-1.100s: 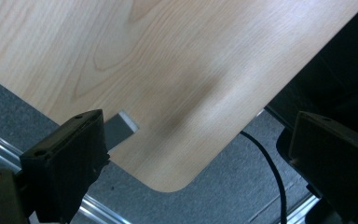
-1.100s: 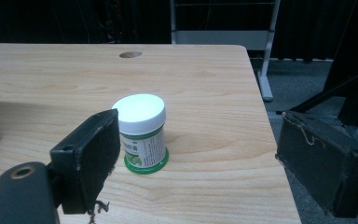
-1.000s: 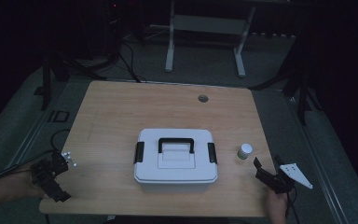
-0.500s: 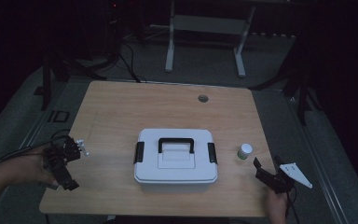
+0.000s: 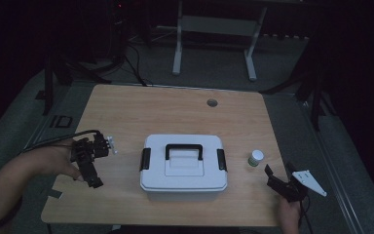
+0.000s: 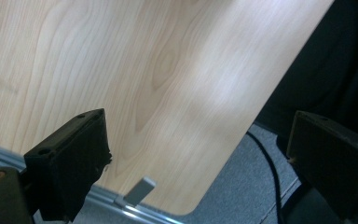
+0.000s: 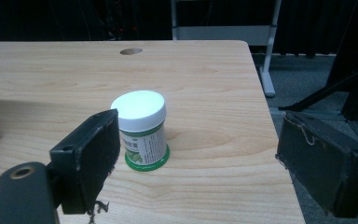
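Two grippers hang over the table (image 5: pixel 126 107), both with jaws spread wide and nothing between them. The right gripper (image 5: pixel 278 181) sits low at the near right corner, just short of a small jar (image 5: pixel 256 157) — white cap, green label — which stands upright beside the right end of the white box (image 5: pixel 183 163). In the right gripper view the jar (image 7: pixel 142 129) is ahead of the jaws and off toward the left one, not centred in the gap. That, to my eye, is the risk: push forward on this line and the left jaw would strike the jar's side and tip it or shove it along, rather than bracket it. It is light-looking and narrow, and it stands not far from the right edge, so a knock could roll it off. The left gripper (image 5: pixel 90 161) is held tilted over the wood left of the box, well apart from it; its own view looks down at the bare board and a rounded corner with grey floor beyond. The box lies shut in the middle, black handle flat, a black latch at each end. The top is pale wood with a cable hole toward the far side. The room is dark — grey carpet, a white stand frame behind the table, cables trailing on the floor.
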A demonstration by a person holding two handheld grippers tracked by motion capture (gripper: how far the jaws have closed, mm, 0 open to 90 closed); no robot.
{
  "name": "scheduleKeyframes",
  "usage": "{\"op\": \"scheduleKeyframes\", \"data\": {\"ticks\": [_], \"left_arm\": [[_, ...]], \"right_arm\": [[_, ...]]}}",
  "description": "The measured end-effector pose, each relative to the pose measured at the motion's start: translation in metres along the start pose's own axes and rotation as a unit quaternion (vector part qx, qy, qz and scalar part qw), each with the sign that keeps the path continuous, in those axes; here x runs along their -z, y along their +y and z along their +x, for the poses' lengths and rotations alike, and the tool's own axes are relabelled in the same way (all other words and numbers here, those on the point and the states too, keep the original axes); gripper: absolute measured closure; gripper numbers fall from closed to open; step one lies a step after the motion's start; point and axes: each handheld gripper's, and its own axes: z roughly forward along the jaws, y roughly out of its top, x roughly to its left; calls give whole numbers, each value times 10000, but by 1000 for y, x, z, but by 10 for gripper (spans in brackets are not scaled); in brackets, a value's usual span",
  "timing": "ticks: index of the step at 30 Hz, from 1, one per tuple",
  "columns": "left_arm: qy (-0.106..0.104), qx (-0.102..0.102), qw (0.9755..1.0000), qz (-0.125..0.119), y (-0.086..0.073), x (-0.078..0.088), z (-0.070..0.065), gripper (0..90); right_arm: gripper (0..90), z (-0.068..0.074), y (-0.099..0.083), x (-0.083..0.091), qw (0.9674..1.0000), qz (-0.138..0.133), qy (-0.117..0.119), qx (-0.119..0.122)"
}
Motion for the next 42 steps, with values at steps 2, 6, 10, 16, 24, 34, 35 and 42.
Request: {"op": "scheduleKeyframes", "data": {"ticks": [2,6,10,16,24,34,35,42], "left_arm": [[34,-101,9999,25,7,2,-1,56],[104,-257,9996,81,20,4,-3,59],[18,-403,9992,34,34,8,-5,62],[-114,-590,9982,-79,54,14,-7,73],[-12,-851,9963,-133,84,26,-10,73],[165,-1359,9901,-303,121,35,-18,137],[116,-1378,9898,-342,124,36,-18,143],[227,-1535,9876,-227,149,36,-20,235]], "right_arm": [[129,0,0,0,10000,-1,3,-19],[129,0,0,0,10000,-3,14,-37],[129,0,0,0,10000,13,12,-20],[129,-1,0,0,10000,-5,25,-36],[129,-1,0,0,10000,4,36,-35],[129,-1,0,0,10000,11,76,-46],[129,-1,0,0,10000,12,77,-52],[129,-1,0,0,10000,12,81,-40]]}}
